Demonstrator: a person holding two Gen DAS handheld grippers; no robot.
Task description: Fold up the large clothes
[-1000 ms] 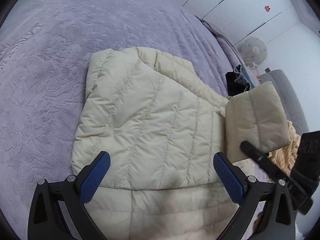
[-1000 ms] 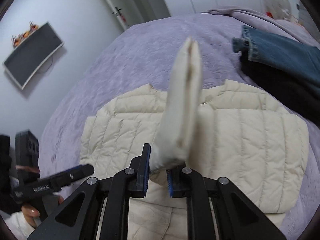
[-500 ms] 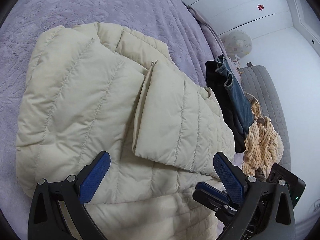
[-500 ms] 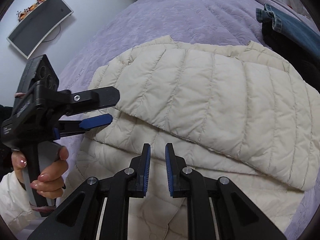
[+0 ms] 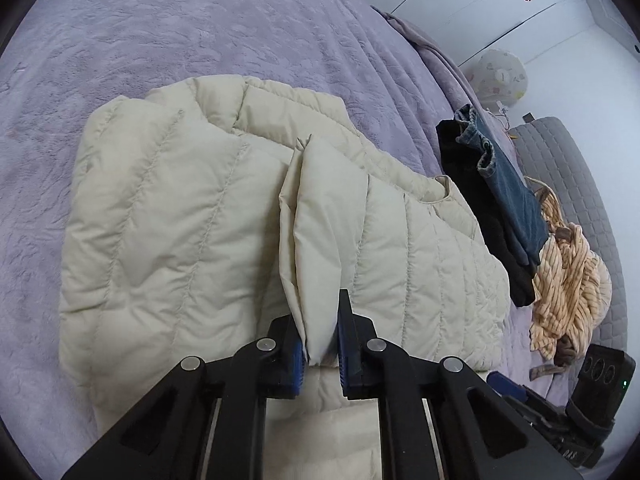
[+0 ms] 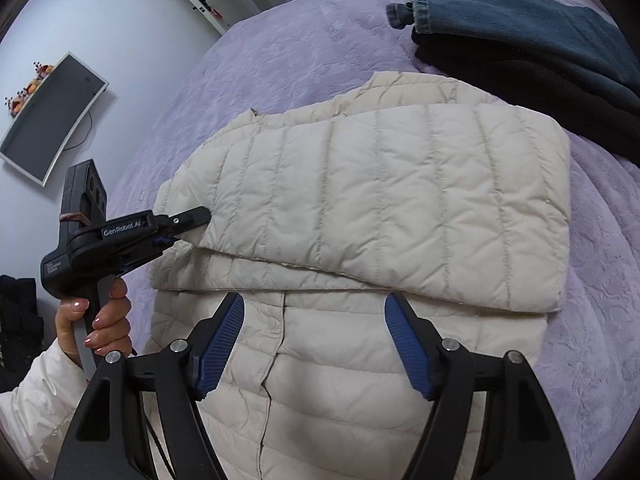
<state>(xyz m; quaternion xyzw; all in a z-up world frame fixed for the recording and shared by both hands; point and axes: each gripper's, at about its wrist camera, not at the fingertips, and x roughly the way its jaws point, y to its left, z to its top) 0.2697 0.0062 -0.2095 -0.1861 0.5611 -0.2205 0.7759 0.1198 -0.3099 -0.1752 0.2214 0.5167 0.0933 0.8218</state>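
A cream quilted puffer jacket [image 5: 160, 220] lies flat on the purple bedspread [image 5: 180, 32]. One sleeve [image 5: 384, 232] is folded across its body. My left gripper [image 5: 320, 332] is shut on that sleeve's end, lifting the edge a little. In the right wrist view, the left gripper [image 6: 188, 224] pinches the sleeve [image 6: 380, 200] at its left end, with a hand on the gripper's handle. My right gripper [image 6: 316, 328] hovers low over the jacket front [image 6: 340, 392] near its zip; its jaws are opening and the pads press on nothing.
Folded jeans [image 6: 520, 28] on a black garment [image 6: 540, 92] lie on the bed just past the jacket. A striped orange cloth [image 5: 568, 280] and a grey quilted cushion [image 5: 568, 168] lie further right. A curved monitor [image 6: 52, 116] hangs on the left wall.
The right gripper laid the sleeve across the jacket, let it go, drew back and opened. The left gripper moved in and shut on the sleeve's end.
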